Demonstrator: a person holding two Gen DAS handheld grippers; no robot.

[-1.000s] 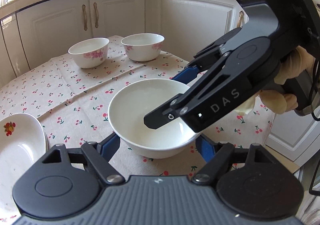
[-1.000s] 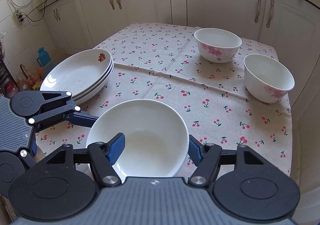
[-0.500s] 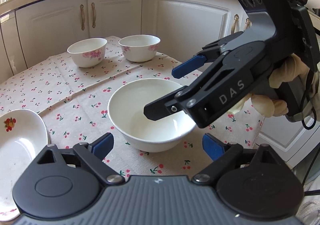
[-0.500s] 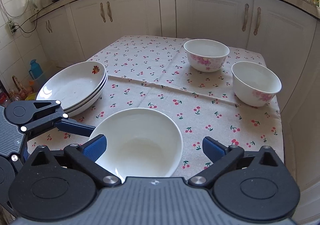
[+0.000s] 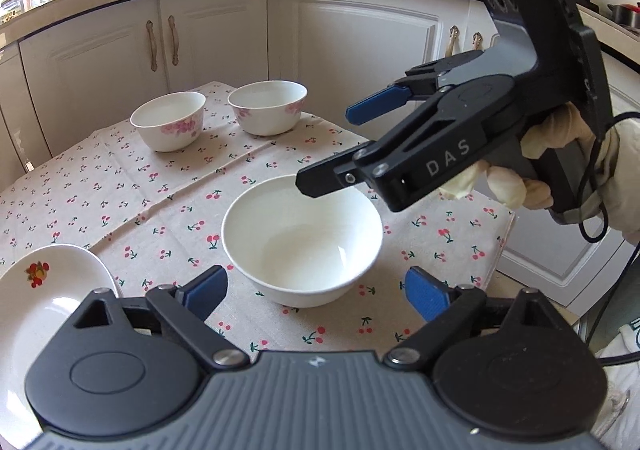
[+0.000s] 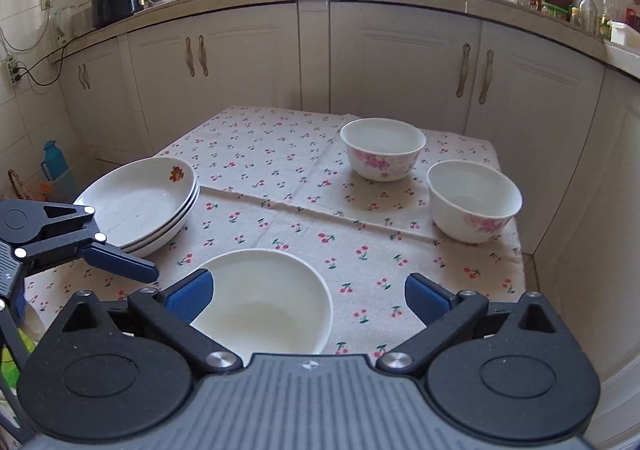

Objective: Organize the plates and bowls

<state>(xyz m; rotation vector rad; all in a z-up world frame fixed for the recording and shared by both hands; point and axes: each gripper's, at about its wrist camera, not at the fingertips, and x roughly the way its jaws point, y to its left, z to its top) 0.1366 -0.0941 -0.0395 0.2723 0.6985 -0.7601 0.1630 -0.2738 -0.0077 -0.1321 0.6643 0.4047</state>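
Observation:
A plain white bowl [image 5: 302, 240] stands free on the cherry-print cloth near the table's front edge; it also shows in the right wrist view [image 6: 262, 310]. My left gripper [image 5: 316, 292] is open and empty, just short of the bowl. My right gripper [image 6: 308, 296] is open and empty, raised above and behind the bowl; it shows from the side in the left wrist view [image 5: 340, 146]. Two pink-flowered bowls [image 6: 382, 154] [image 6: 474, 202] stand apart at the far right. A stack of white plates [image 6: 140, 204] sits at the left.
The cherry-print cloth [image 6: 280, 154] covers a small table. White cabinets [image 6: 392, 62] close it in at the back and right. A blue bottle [image 6: 54, 162] stands on the floor to the left. The table's right edge [image 6: 520, 250] drops to the floor.
Both grippers have opened wider and pulled back and up from the plain white bowl, which stays on the cloth.

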